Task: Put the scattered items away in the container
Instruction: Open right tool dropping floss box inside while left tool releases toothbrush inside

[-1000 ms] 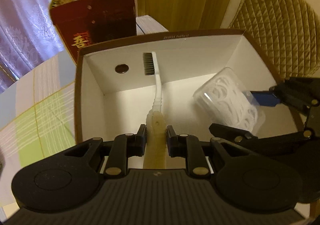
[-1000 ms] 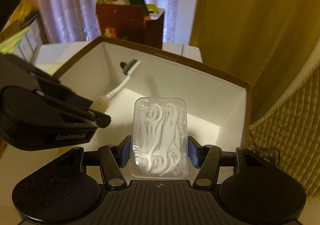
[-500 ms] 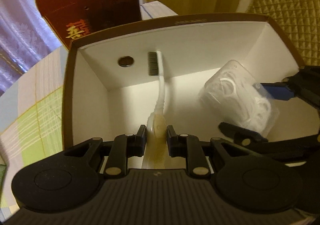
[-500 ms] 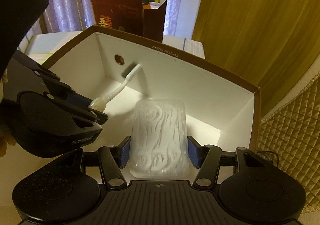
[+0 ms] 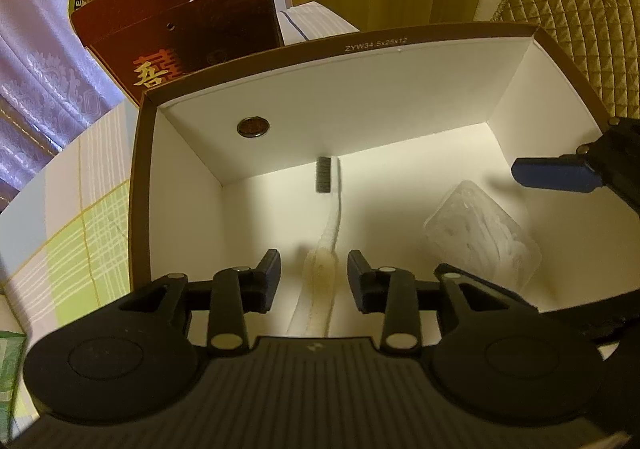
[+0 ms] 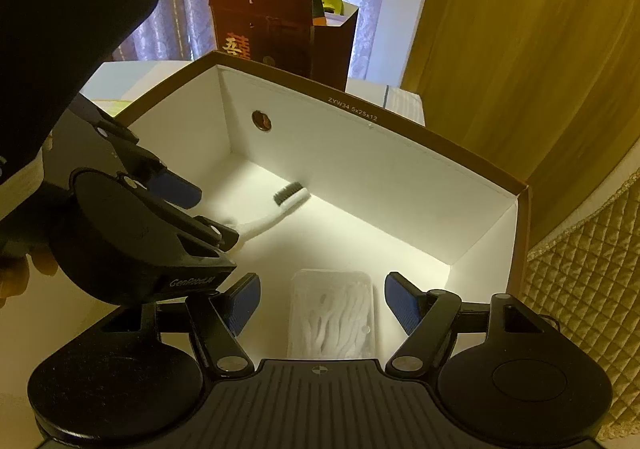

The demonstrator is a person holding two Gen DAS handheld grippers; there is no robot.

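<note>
Inside the white-lined cardboard box (image 5: 360, 97), on its floor: a white toothbrush (image 5: 332, 217) and a clear case of floss picks (image 6: 332, 313), both let go. Left tool (image 5: 314, 275) spread wide, pads standing clear either side of the toothbrush handle, grasping nothing. Toothbrush long axis running from 6 to 12 o'clock in the left wrist view, dark bristle head at 12 near the far wall, yellowish handle end at 6 beneath the tool. Right tool (image 6: 322, 303) likewise released, blue pads well apart, floss case lying lengthwise between and below them, pointing toward 12. From the left tool, floss case at about 3 o'clock; right tool plainly the nearer to it. Judged from this, both items delivered, with withdrawal straight up along each item's axis the sensible next move, to avoid catching a handle or lid. Printed on the box rim: "ZYW34.5x25x12". Behind the box at 11 o'clock, a dark red paper bag (image 5: 180, 21) bearing a gold Chinese character; "GenRobot" lettering partly legible on the left tool's body.
</note>
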